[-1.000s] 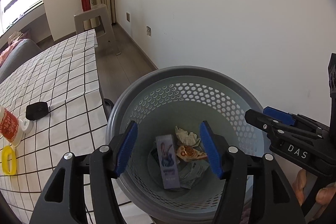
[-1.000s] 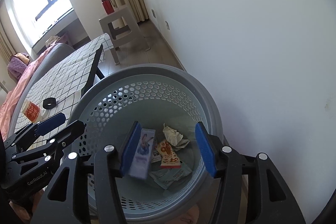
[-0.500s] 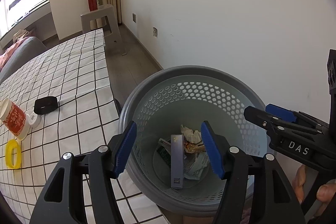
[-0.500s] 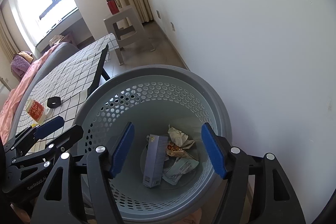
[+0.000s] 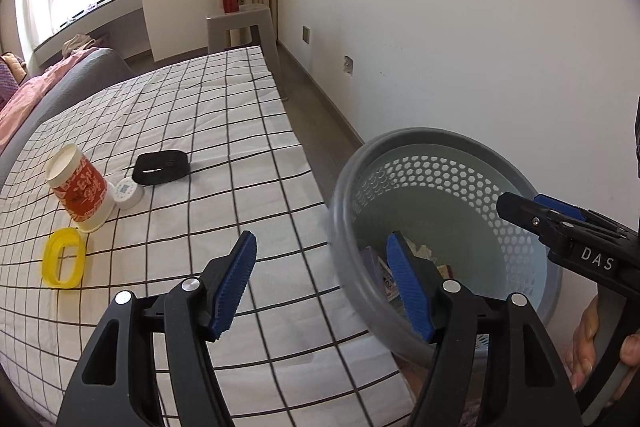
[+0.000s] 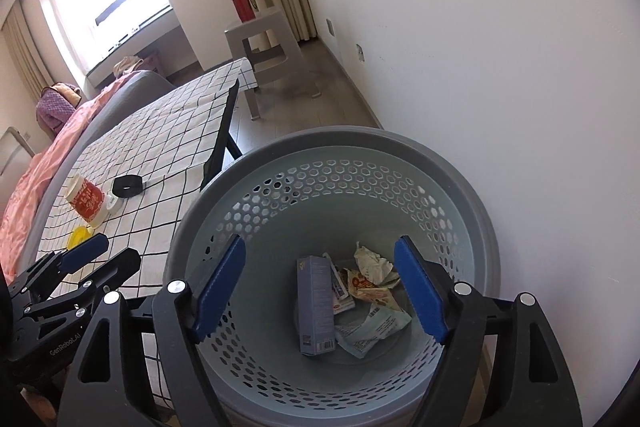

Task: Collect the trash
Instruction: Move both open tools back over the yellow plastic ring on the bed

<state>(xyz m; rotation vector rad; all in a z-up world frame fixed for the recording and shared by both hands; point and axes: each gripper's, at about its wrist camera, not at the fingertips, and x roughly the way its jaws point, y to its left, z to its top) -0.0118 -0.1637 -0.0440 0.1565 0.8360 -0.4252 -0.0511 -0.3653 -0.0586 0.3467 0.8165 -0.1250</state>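
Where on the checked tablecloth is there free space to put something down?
Free: the checked tablecloth beyond the black pad, toward the grey stool, and the near strip by the basket. Crowded: left side, around the red cup, white lid, yellow ring.

A perforated waste basket (image 6: 460, 187) is set on the floor between the checked table (image 5: 248, 163) and the wall (image 6: 520, 47). A carton (image 6: 316, 303) and crumpled wrappers (image 6: 374, 279) are contained in it. On the table, a paper cup (image 5: 82, 193), small lid (image 5: 127, 191) and coaster (image 5: 161, 167) are placed together.
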